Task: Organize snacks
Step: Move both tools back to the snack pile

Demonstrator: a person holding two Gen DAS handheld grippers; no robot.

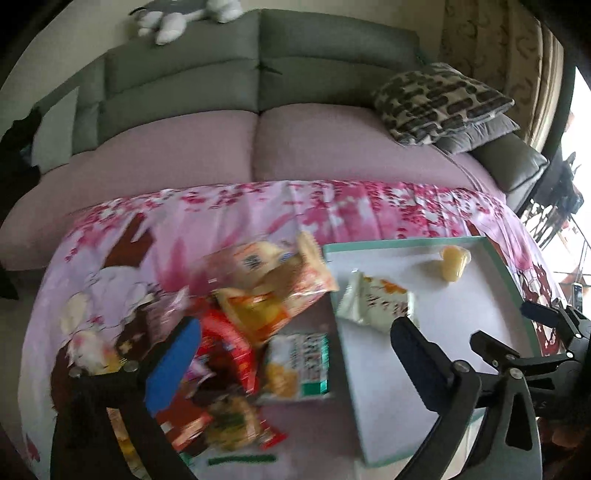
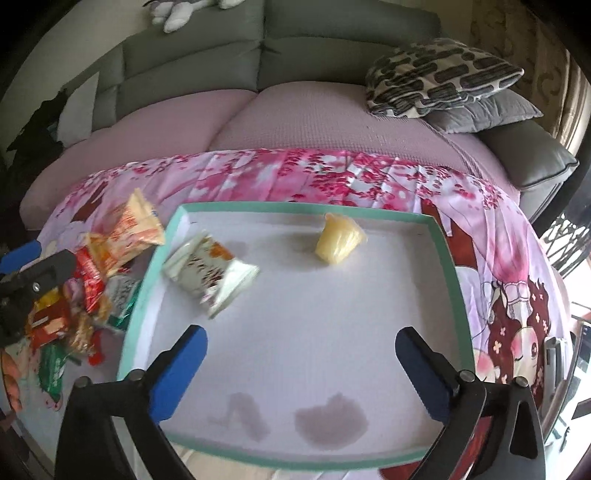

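Observation:
A white tray with a teal rim point(image 2: 295, 206) lies on a pink floral cloth. Inside it are a white-and-orange snack packet point(image 2: 210, 271) at the left and a yellow jelly cup point(image 2: 338, 240) near the far rim. My right gripper point(image 2: 301, 334) hangs open above the tray's near half with nothing between its blue pads. A blurred pile of snack packets point(image 1: 258, 295) lies left of the tray rim point(image 1: 406, 242). Over the pile's right edge my left gripper point(image 1: 295, 325) stands open and empty. The packet point(image 1: 373, 301) and cup point(image 1: 454, 262) also show in the left wrist view.
Two dull stains point(image 2: 328, 421) mark the tray floor near its front rim. Behind the cloth point(image 2: 258, 173) is a sofa with pink seats point(image 2: 314, 122), a patterned cushion point(image 2: 439, 70) at its right and a plush toy point(image 1: 177, 18) on the backrest.

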